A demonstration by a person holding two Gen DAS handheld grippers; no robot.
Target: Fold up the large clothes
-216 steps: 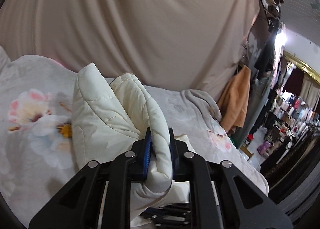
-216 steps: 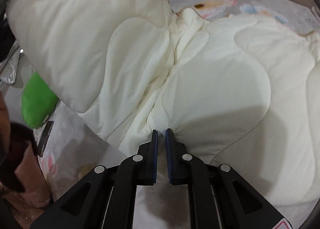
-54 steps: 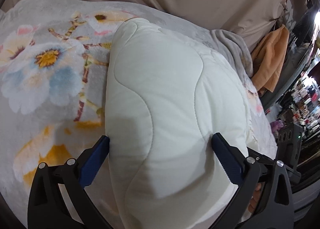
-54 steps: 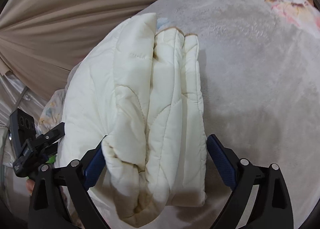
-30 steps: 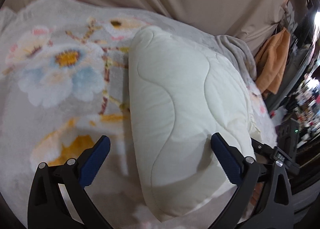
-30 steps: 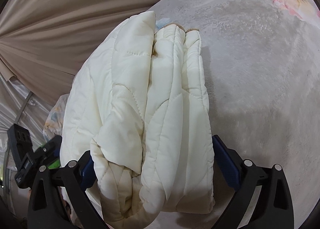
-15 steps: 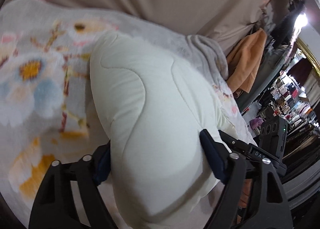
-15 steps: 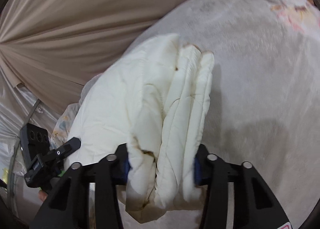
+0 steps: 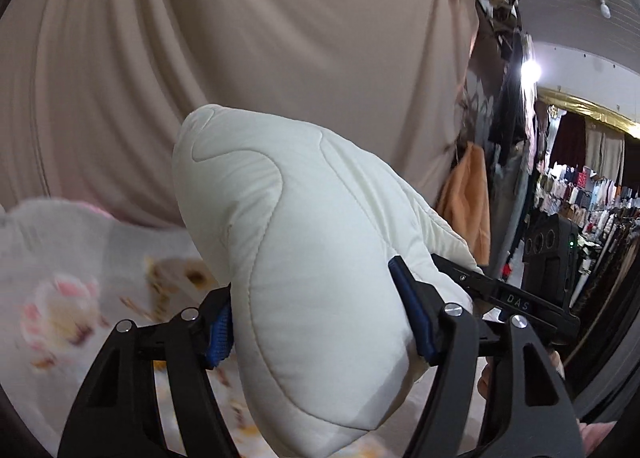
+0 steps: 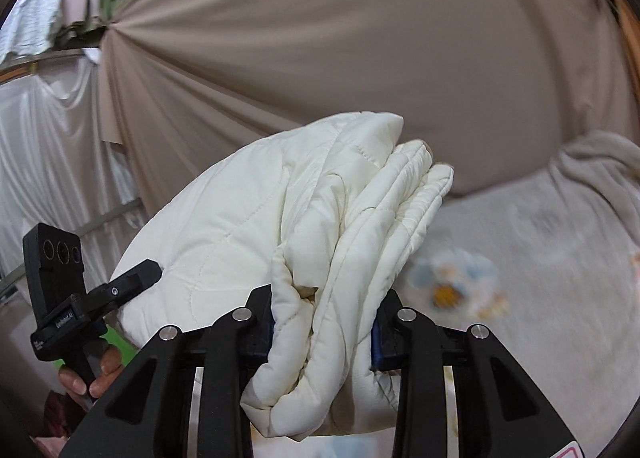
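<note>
both tools now clamp the folded jacket point(image 9: 304, 258), lifted off the blanket point(image 10: 560, 258)

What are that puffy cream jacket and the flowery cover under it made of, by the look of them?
Jacket: looks like padded, quilted fabric with a smooth matte shell; wavy stitch lines and plump bulges show it. Cover: seemingly soft fleece or plush with a printed flower pattern, though the picture is too blurred to be sure.

backdrop: beige draped curtain point(image 9: 280, 38) before me | below: floral blanket point(image 10: 540, 258) | my right: bright lamp point(image 9: 530, 68), crowded clothes racks point(image 9: 592, 194)
</note>
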